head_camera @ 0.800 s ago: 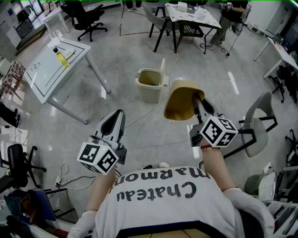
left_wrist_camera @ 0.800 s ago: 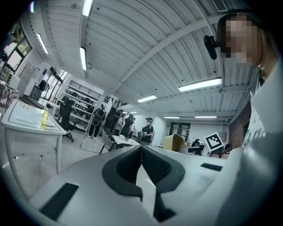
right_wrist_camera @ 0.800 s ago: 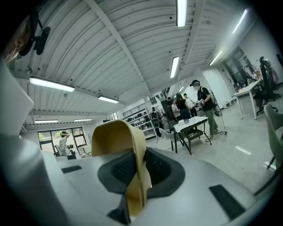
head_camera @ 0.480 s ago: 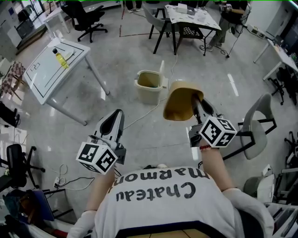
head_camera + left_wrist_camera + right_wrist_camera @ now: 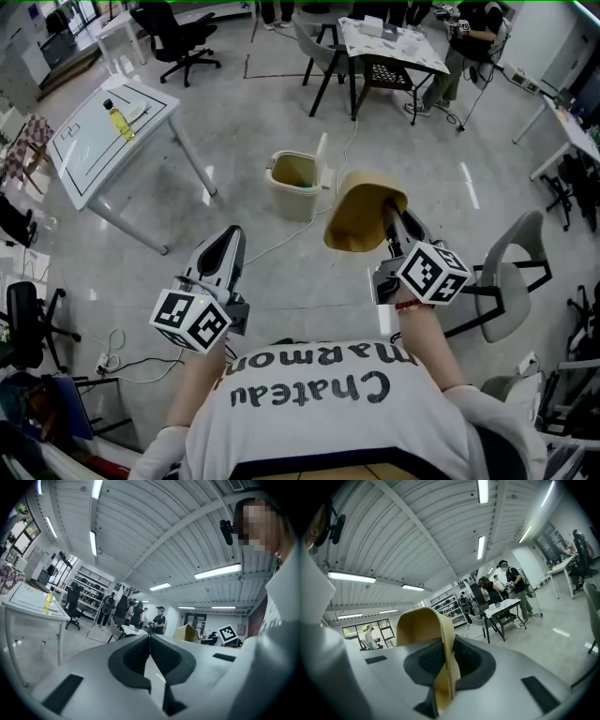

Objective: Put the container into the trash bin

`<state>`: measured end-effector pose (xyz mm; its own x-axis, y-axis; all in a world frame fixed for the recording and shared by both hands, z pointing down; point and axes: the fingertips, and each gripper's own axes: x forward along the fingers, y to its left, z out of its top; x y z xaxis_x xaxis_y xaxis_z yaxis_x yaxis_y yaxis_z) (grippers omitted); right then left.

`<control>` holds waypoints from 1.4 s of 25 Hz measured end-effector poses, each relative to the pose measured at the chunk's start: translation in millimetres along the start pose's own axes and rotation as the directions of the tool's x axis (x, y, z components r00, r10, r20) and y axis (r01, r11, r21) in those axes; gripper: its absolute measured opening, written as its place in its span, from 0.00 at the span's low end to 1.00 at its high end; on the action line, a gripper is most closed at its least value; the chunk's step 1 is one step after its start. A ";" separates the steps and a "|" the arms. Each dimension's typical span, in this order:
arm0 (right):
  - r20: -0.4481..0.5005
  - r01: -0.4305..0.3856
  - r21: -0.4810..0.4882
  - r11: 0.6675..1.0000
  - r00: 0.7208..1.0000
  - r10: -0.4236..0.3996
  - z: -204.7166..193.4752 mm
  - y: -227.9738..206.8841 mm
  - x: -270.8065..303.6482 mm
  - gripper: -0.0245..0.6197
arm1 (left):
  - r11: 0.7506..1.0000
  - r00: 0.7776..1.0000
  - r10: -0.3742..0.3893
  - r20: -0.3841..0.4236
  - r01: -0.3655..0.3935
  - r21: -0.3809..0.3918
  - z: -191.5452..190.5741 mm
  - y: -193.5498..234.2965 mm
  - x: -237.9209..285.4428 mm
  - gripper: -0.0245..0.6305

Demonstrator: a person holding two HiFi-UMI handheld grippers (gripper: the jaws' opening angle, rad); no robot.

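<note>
A tan paper container (image 5: 361, 211) hangs in the air, its rim pinched in my right gripper (image 5: 386, 214). In the right gripper view the container (image 5: 429, 634) stands between the pressed pads, bowl side to the left. The beige trash bin (image 5: 296, 178) with its lid tipped up stands on the floor just left of and beyond the container. My left gripper (image 5: 228, 246) is held level at the lower left, jaws shut on nothing; its view shows the dark pads (image 5: 161, 656) meeting.
A white table (image 5: 103, 136) with a yellow bottle (image 5: 116, 119) stands at the left. A grey chair (image 5: 511, 267) is at the right. A cable (image 5: 281, 234) runs across the floor by the bin. Further tables, chairs and people are at the back.
The whole view has slid a little: the bin and the held container now sit slightly lower and to the left. Both grippers keep their poses and grips.
</note>
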<state>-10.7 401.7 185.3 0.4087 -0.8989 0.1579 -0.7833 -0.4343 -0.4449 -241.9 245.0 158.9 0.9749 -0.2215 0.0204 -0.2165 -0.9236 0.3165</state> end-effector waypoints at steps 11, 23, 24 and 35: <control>-0.103 -0.054 0.002 0.999 0.993 0.054 -26.7 -34.9 32.0 0.13 | 0.985 0.989 0.143 0.028 -0.140 -0.097 -37.5 11.5 20.1 0.07; -0.150 -0.046 0.020 0.999 0.988 0.049 -30.0 -41.0 117.2 0.13 | 0.988 0.993 0.115 -0.015 -0.116 -0.103 -32.7 69.7 79.0 0.07; -0.146 -0.046 0.021 0.999 0.988 0.048 -26.2 -39.6 128.5 0.13 | 0.990 0.994 0.104 -0.012 -0.105 -0.096 -26.2 77.5 89.1 0.07; -0.043 -0.049 0.039 0.998 0.998 0.051 31.3 -13.8 265.2 0.13 | 0.999 0.999 0.016 0.052 -0.013 -0.049 55.3 172.8 195.8 0.07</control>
<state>123.2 171.1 205.7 0.3481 -0.9214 0.1729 -0.7833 -0.3872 -0.4863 -91.2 24.7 165.2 0.9673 -0.2523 -0.0241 -0.2268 -0.9041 0.3622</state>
